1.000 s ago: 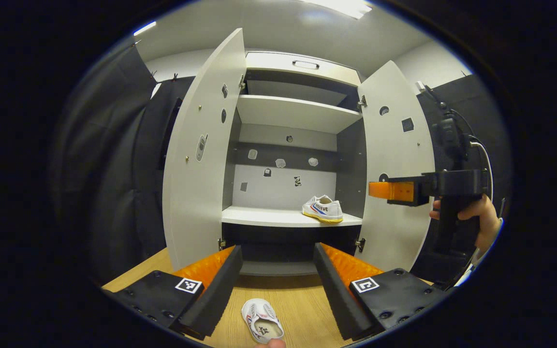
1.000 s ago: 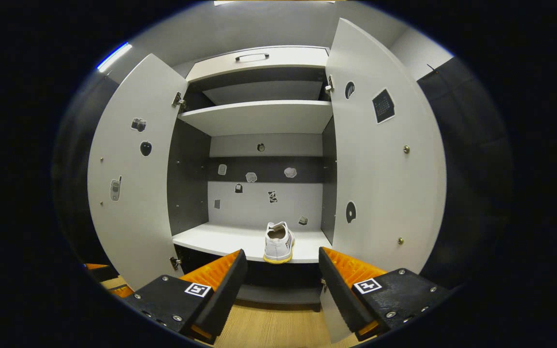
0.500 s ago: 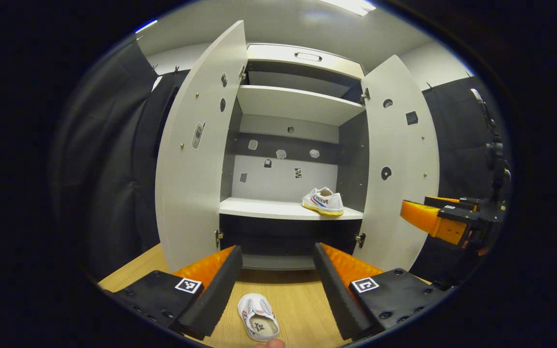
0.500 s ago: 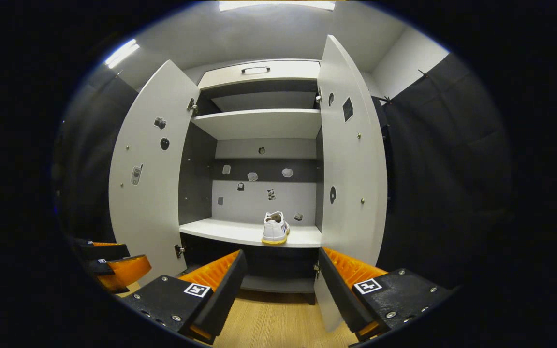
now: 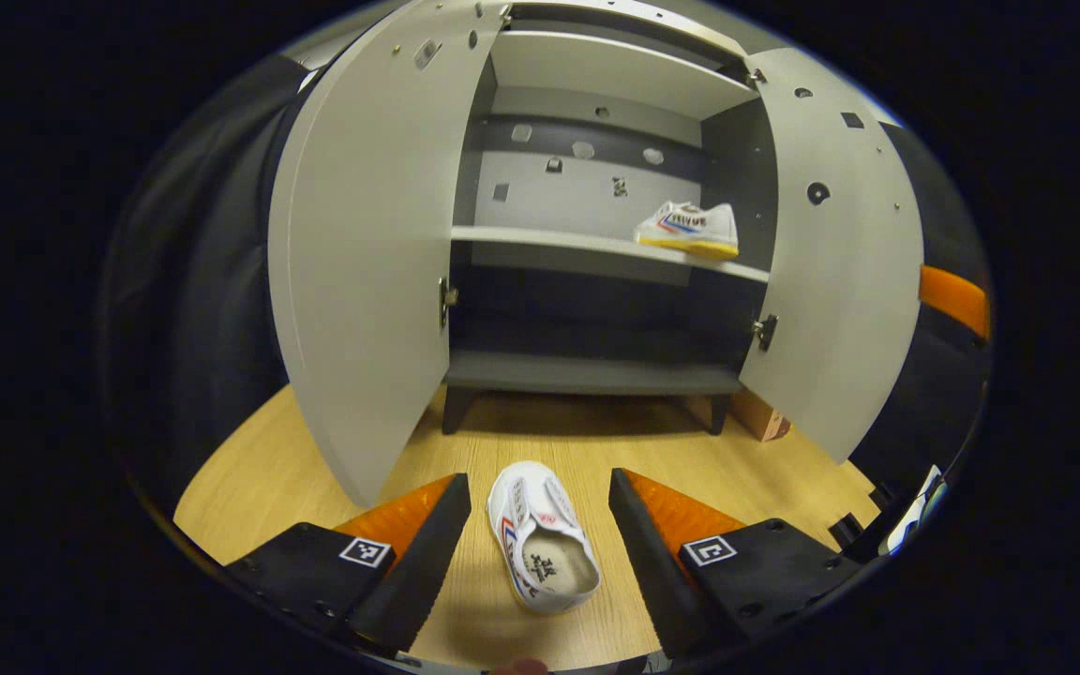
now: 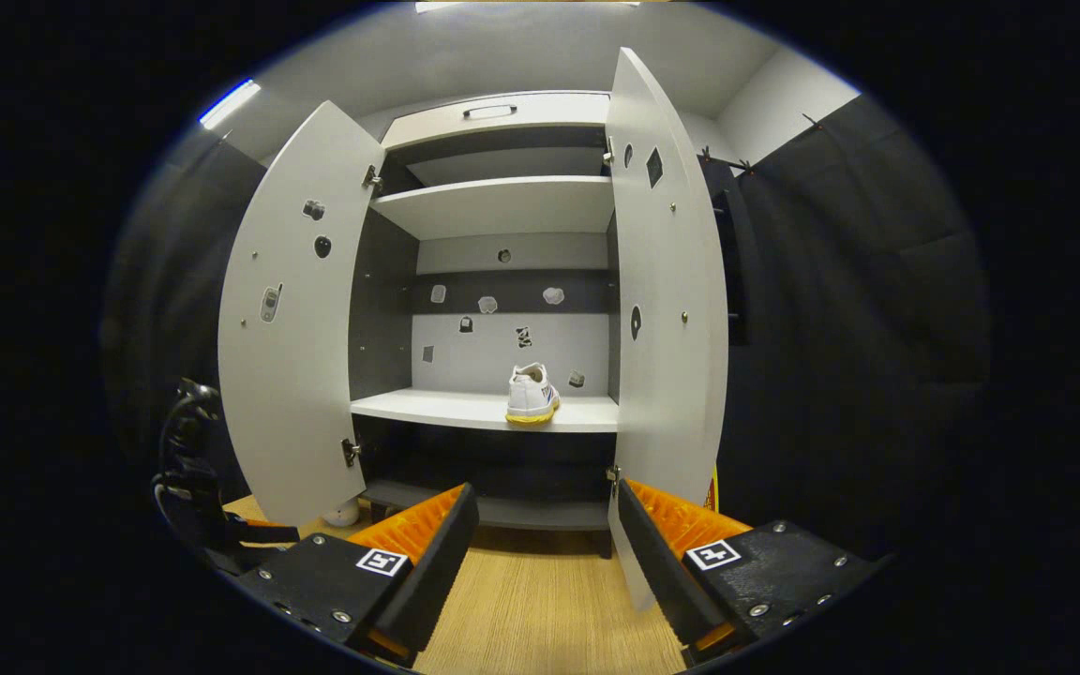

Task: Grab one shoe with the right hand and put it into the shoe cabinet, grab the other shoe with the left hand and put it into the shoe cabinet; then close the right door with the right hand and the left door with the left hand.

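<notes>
— Two doors stand wide open on the shoe cabinet, correct?
— Yes. In the left gripper view the left door swings out toward the camera and the right door angles away on the far side. In the right gripper view the same cabinet has its left door and right door open as well, with a drawer front and handle along the top.
— What does the cabinet stand on?
— A wooden floor, light in tone, running under its short legs.
— Where are the shoes?
— One white sneaker with a yellow sole sits on the middle shelf, at the shelf's right end, close to the right side wall. The right gripper view shows that sneaker heel-on, near the shelf's front edge. The other shoe, white as well, lies on the floor in front of the cabinet, its opening facing up.
— And the left gripper?
— Its fingers are spread apart, one on each side of the floor shoe, neither touching it.
— The right gripper?
— Fingers apart too, holding nothing, pointed at the cabinet's lower part. Part of it shows past the right door in the left gripper view.
</notes>
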`<state>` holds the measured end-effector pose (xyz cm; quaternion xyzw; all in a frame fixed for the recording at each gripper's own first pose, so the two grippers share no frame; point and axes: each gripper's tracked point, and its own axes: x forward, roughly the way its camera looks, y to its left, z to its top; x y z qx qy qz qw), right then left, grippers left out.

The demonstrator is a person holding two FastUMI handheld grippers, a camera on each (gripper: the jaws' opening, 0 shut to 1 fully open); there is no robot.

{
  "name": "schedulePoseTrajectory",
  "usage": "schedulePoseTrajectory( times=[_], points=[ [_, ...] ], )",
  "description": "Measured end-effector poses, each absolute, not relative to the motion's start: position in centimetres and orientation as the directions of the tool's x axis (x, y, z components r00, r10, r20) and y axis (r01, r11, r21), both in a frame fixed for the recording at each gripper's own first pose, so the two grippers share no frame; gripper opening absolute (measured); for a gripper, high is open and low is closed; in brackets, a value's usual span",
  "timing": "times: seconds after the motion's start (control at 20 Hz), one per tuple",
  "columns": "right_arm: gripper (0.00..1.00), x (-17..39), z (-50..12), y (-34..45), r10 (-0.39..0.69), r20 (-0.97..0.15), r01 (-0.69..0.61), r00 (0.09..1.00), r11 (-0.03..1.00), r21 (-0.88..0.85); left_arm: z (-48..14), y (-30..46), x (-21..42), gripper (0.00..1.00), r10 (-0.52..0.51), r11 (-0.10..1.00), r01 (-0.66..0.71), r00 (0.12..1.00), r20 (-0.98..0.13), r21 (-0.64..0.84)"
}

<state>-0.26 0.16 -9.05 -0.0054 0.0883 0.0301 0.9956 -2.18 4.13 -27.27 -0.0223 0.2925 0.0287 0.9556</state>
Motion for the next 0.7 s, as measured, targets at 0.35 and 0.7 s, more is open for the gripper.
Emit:
schedulePoseTrajectory(
  times=[0.35,0.7],
  points=[
    [0.92,-0.3,-9.6,-1.1,0.040,-0.201,-0.046,0.979,0.999,-0.025,-37.5,6.3,-5.3,0.98,0.083,0.989,-0.145,0.681,-0.728,-0.022],
    [0.92,0.3,-8.5,-1.2,0.045,-0.210,-0.047,0.977,0.999,-0.006,-40.6,8.7,-1.2,0.98,0.124,0.977,-0.211,0.671,-0.731,-0.029]
  ],
)
